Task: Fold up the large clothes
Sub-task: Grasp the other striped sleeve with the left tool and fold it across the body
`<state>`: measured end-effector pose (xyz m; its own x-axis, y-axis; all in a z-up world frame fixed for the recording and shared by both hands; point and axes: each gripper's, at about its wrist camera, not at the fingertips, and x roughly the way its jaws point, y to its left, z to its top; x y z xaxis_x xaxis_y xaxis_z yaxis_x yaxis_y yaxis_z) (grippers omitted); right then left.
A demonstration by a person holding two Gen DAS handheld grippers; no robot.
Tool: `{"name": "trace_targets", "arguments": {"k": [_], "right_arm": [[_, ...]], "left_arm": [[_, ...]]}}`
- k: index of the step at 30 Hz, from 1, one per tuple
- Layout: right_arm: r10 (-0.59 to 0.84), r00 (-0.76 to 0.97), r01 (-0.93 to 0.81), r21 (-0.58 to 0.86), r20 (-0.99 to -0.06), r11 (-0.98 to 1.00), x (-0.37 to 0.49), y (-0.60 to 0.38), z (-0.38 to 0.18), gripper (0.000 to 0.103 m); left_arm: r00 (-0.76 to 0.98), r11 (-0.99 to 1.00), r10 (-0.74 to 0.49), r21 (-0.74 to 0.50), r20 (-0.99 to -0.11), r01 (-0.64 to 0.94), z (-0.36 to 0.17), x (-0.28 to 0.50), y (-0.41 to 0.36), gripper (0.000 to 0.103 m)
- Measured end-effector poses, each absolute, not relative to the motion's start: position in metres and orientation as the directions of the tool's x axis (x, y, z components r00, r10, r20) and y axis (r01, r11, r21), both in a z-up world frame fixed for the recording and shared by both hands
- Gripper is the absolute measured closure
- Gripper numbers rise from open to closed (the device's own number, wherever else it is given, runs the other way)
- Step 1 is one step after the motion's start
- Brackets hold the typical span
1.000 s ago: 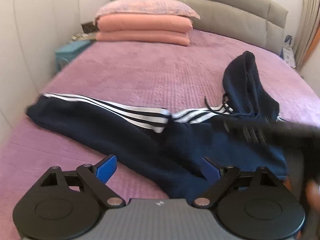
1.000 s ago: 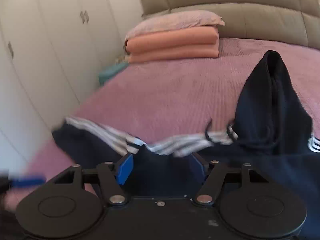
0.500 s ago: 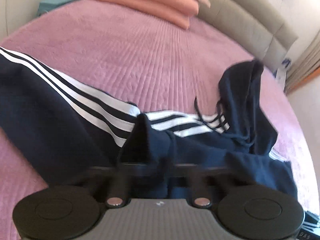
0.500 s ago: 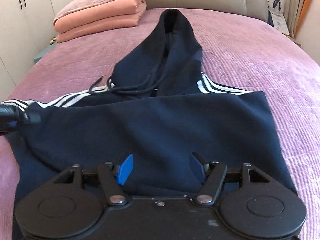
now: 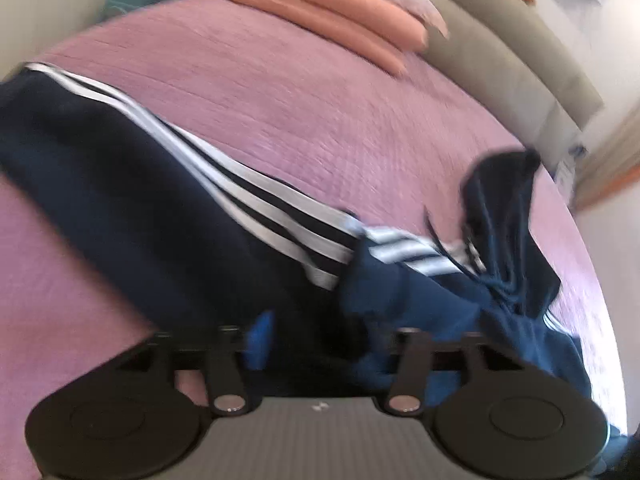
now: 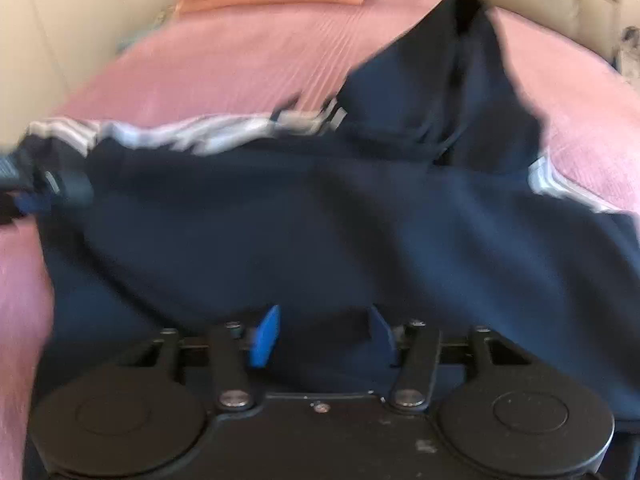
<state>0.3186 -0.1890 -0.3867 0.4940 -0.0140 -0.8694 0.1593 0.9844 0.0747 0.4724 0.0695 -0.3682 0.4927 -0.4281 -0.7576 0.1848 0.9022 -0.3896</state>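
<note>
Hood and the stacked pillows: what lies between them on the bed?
Nothing but bare purple bedspread lies between the hood of the navy hoodie and the pillows. The left wrist view shows it best.

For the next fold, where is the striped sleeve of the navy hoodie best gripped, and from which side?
Probably at the cuff end of the striped sleeve, coming in from the bed's left edge with the left gripper. The sleeve lies flat and stretched away from the hoodie body on the bedspread, so its free end looks easiest to pinch and carry across.
</note>
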Motion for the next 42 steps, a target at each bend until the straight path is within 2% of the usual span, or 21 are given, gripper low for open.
{"name": "trace_targets", "arguments": {"k": [1,4,8,10,13,16,20,24,25,31,34,38,42], "right_arm": [[-0.026,0.509,0.14,0.053,-0.861,0.989,0.318,-0.185,-0.384,0.041],[-0.006,0.52,0.118,0.065,-0.854,0.991,0.316,-0.185,-0.38,0.041],[-0.002,0.514,0.12,0.069,-0.858,0.99,0.313,-0.185,-0.382,0.041],[-0.013,0.515,0.123,0.059,-0.857,0.991,0.313,-0.183,-0.383,0.041],[-0.029,0.512,0.141,0.05,-0.858,0.989,0.314,-0.18,-0.384,0.041],[-0.041,0.512,0.167,0.053,-0.858,0.984,0.316,-0.179,-0.385,0.04],[-0.058,0.527,0.198,0.055,-0.848,0.979,0.306,-0.176,-0.378,0.04],[-0.065,0.536,0.226,0.069,-0.842,0.972,0.294,-0.175,-0.371,0.039],[-0.067,0.536,0.232,0.071,-0.842,0.97,0.292,-0.175,-0.37,0.039],[-0.07,0.531,0.256,0.081,-0.844,0.963,0.283,-0.174,-0.366,0.039],[-0.071,0.536,0.259,0.084,-0.841,0.962,0.281,-0.174,-0.363,0.039],[-0.071,0.559,0.264,0.097,-0.826,0.96,0.273,-0.176,-0.352,0.039],[-0.062,0.571,0.269,0.115,-0.819,0.956,0.262,-0.179,-0.347,0.039]], "left_arm": [[0.524,0.918,-0.391,-0.362,-0.757,0.161,-0.364,0.471,0.082,0.031],[0.606,0.952,-0.266,-0.301,-0.75,0.045,-0.348,0.483,0.134,0.031],[0.671,0.96,-0.097,-0.246,-0.735,-0.131,-0.332,0.512,0.199,0.023],[0.678,0.957,-0.006,-0.2,-0.735,-0.21,-0.332,0.533,0.223,0.022],[0.639,0.917,0.043,-0.223,-0.768,-0.33,-0.345,0.566,0.256,0.022],[0.615,0.839,0.026,-0.318,-0.788,-0.442,-0.364,0.595,0.29,0.023],[0.592,0.814,0.077,-0.292,-0.803,-0.502,-0.383,0.621,0.316,0.023],[0.599,0.851,0.11,-0.236,-0.793,-0.469,-0.39,0.633,0.312,0.024],[0.597,0.866,0.119,-0.211,-0.793,-0.453,-0.39,0.635,0.306,0.026],[0.639,0.936,0.106,-0.14,-0.762,-0.323,-0.39,0.643,0.274,0.089],[0.678,0.945,0.117,-0.128,-0.725,-0.3,-0.371,0.628,0.272,0.091],[0.795,0.969,0.141,-0.083,-0.59,-0.234,-0.311,0.569,0.26,0.091],[0.845,0.988,0.124,-0.017,-0.52,-0.156,-0.274,0.529,0.233,0.091]]}}
